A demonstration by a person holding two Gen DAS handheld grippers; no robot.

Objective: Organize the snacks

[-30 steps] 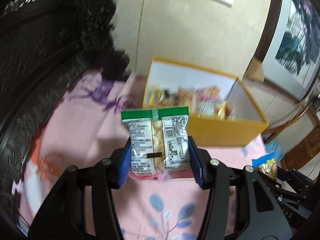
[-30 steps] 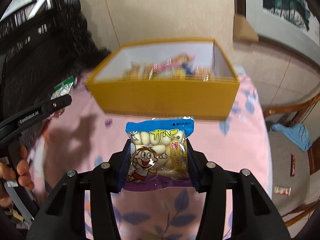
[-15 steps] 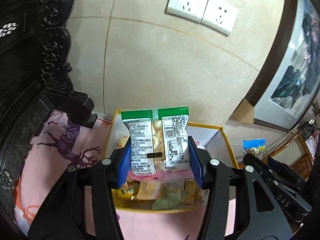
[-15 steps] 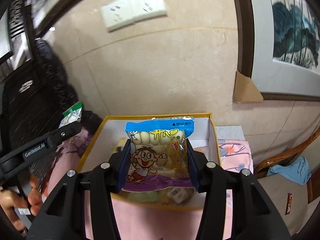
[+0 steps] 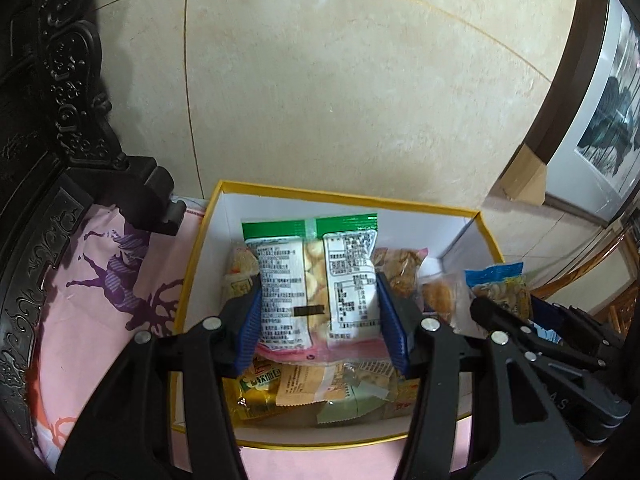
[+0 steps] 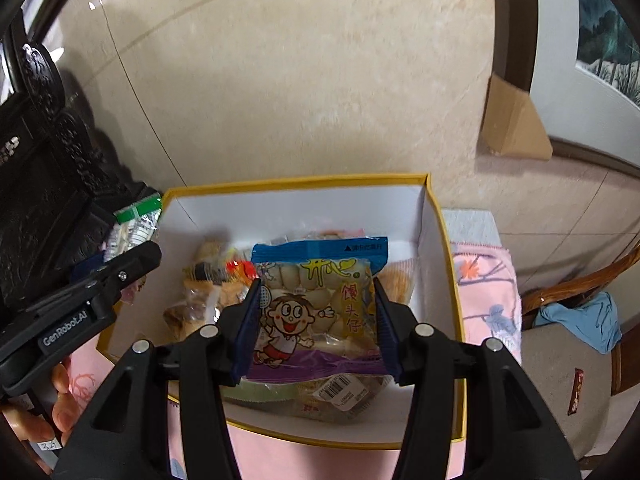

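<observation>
Now two grippers, left [image 5: 318, 312] and right [image 6: 316, 326], each clamping one packet, green-topped packet [image 5: 316, 284] and blue-topped packet [image 6: 320, 308], over one yellow box [image 6: 444, 280].

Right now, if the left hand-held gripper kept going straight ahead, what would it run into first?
Probably the snack packets piled in the yellow box: the left hand-held gripper, shut on a green-topped packet, points down into it. Depth is unclear.

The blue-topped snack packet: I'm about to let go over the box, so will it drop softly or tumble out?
The packet looks puffy, probably light. The fingers only pinch its sides, so it seems soft, not stiff. Released over the box, it would likely settle on the snacks below.
</observation>
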